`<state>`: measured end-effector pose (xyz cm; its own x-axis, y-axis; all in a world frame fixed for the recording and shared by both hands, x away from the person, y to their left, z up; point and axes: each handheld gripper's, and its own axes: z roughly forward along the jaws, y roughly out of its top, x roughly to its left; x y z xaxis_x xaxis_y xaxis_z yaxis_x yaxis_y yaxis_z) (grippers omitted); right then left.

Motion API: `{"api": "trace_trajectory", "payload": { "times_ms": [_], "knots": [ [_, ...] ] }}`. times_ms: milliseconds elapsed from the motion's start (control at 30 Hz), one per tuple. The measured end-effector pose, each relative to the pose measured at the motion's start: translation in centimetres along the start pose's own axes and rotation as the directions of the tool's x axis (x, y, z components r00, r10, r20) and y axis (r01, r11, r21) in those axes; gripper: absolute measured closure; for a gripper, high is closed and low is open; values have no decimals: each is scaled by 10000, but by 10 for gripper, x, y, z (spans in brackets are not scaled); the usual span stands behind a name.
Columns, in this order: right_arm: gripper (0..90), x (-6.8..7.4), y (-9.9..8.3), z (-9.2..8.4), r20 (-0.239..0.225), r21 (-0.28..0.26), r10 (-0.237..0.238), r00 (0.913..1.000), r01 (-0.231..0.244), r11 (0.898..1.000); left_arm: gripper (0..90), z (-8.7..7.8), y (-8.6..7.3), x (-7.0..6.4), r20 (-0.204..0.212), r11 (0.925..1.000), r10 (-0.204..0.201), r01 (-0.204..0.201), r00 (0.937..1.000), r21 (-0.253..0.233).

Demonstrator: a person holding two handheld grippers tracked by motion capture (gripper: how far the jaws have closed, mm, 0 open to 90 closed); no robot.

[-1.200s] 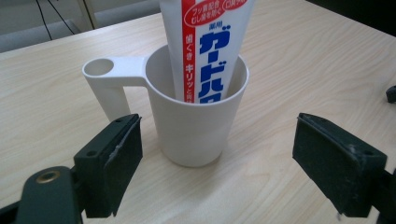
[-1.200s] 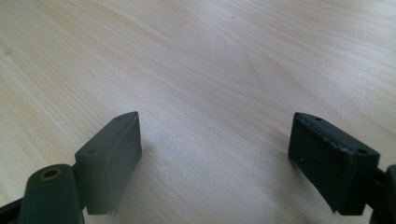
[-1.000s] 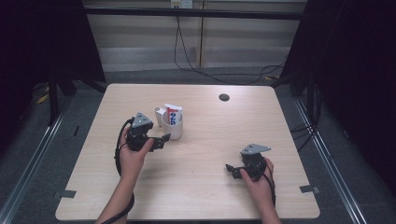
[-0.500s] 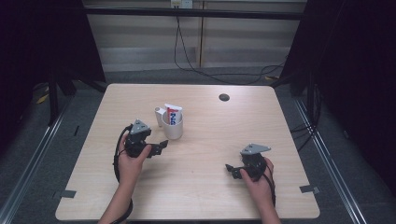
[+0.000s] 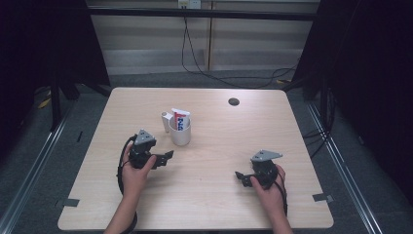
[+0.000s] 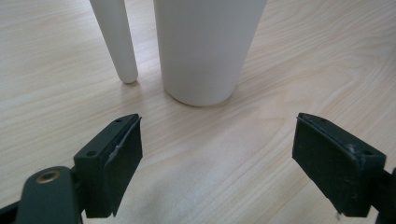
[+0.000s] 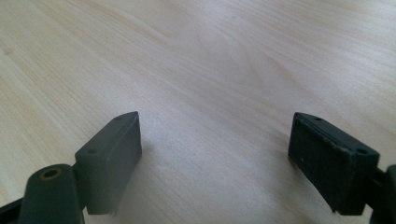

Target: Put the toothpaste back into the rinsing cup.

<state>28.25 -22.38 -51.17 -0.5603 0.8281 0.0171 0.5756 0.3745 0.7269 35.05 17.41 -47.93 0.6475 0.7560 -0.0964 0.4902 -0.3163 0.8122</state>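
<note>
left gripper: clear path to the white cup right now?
Probably yes. The left gripper has its jaws wide open, pointed at the white cup, with bare table between. The white tube beside the cup stands off that line.

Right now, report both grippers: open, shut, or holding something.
Left gripper: open, holding nothing, jaws spread just short of the white cup.
Right gripper: open, holding nothing, over bare table.
</note>
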Motion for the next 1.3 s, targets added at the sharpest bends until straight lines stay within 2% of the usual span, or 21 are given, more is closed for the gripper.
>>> {"api": "trace_trajectory", "payload": {
  "times_ms": [200, 233, 300, 667, 733, 767, 800, 1000, 1300],
  "knots": [
    [170, 0, 0, 0, 1, -1, 2, 10000, -2, 10000, 163, 1, -8, 2, -37, 9999, -26, 27, 10000, 144],
    [170, 0, 0, 0, -1, 0, 0, 10000, 0, 10000, 163, 2, -10, 1, -11, 9998, -180, 180, 9998, 90],
    [170, 0, 0, 0, 2, -2, -2, 10000, 2, 10000, 162, 1, -13, 2, -31, 9997, 14, -13, 10000, 262],
    [170, 0, 0, 0, 17, 8, -9, 10000, 9, 10000, 163, -1, -26, 4, -142, 9990, 65, -59, 9999, 449],
    [170, 0, 0, 0, 16, 9, -10, 10000, 10, 10000, 163, -1, -28, 4, -166, 9989, -25, 33, 9999, 466],
    [170, 0, 0, 0, 17, 7, -11, 10000, 11, 10000, 163, -2, -30, 5, -263, 9985, 116, -101, 9996, 547],
    [170, 0, 0, 0, 18, 8, -11, 10000, 11, 10000, 164, -1, -31, 5, -216, 9987, 19, -8, 9998, 502],
    [170, 0, 0, 0, 18, 8, -9, 10000, 9, 10000, 163, -3, -34, 6, -236, 9981, 34, -20, 9997, 609],
    [170, 0, 0, 0, 24, 3, -23, 10000, 23, 10000, 164, -6, -39, 7, -309, 9964, 253, -227, 9992, 823]
  ]
}}
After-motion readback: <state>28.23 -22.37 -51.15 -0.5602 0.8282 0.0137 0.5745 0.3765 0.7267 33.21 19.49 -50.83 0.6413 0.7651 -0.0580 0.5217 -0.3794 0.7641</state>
